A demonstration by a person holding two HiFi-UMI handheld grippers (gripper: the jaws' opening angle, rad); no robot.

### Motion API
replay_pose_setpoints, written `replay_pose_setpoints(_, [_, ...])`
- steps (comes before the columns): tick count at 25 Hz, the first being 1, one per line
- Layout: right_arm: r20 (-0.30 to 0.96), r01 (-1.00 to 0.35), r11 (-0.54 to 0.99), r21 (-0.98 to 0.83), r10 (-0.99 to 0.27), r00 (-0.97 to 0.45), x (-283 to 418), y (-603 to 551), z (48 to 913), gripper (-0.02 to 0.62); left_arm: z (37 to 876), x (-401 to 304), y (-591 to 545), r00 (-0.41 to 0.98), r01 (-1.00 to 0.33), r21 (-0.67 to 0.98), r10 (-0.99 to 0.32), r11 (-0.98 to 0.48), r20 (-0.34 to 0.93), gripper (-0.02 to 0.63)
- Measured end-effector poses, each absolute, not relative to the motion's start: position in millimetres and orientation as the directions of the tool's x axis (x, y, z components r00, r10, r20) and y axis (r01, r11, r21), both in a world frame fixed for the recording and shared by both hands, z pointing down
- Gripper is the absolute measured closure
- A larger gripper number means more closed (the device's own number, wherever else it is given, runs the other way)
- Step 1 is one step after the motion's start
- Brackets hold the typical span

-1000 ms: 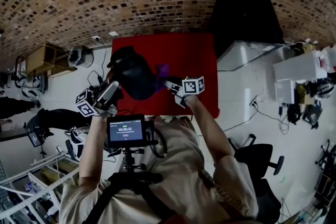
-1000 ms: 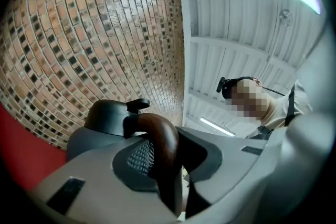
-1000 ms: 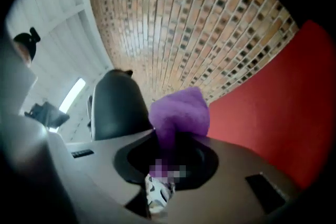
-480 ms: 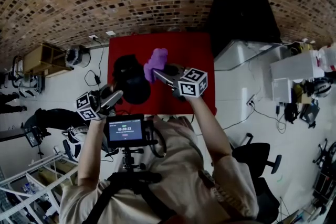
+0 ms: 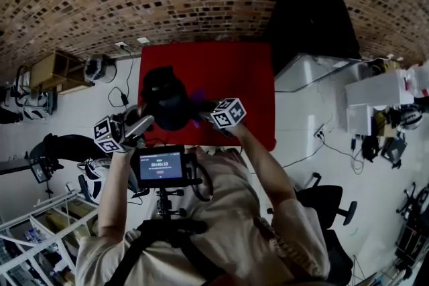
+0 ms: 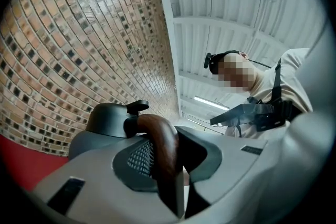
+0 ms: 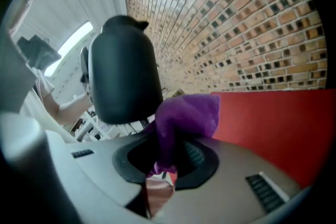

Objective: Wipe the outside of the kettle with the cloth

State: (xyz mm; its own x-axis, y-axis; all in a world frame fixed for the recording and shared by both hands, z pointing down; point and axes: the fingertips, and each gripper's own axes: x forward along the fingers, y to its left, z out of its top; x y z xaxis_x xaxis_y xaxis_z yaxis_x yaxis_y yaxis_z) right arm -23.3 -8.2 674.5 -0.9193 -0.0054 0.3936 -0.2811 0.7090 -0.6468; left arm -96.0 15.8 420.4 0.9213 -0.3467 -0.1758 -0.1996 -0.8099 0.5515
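Red table (image 5: 248,77) below: left gripper (image 6: 167,165) clamps kettle (image 5: 164,100) by handle (image 6: 157,134), right gripper (image 7: 164,162) pinches cloth (image 7: 186,115) beside it; wiping step, next likely presses cloth against side.

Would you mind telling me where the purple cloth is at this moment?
In the right gripper view the purple cloth is pinched in the right gripper, bunched up just beside the dark kettle, at its lower right, above the red tabletop.

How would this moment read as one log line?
left claw: shut on handle | right claw: shut on cloth | cloth: beside kettle
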Motion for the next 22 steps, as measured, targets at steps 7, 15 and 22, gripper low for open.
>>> replay_pose_setpoints(7, [0.282, -0.338, 0.674, -0.657, -0.196, -0.939, 18, -64, 633, 0.512, 416, -93, 27, 0.943, -0.156, 0.514, -0.281, -0.844, -0.177, 0.525])
replay_pose_setpoints(15, [-0.081, -0.015, 0.582, -0.813, -0.139, -0.987, -12, -101, 563, 0.514, 420, -81, 38, 0.961, -0.108, 0.500, -0.219, -0.859, -0.168, 0.525])
replay_pose_setpoints(22, [0.155, -0.155, 0.492, -0.856, -0.041, -0.987, -36, -42, 660, 0.516, 424, -85, 26, 0.962, -0.128, 0.501, -0.230, -0.856, -0.148, 0.526])
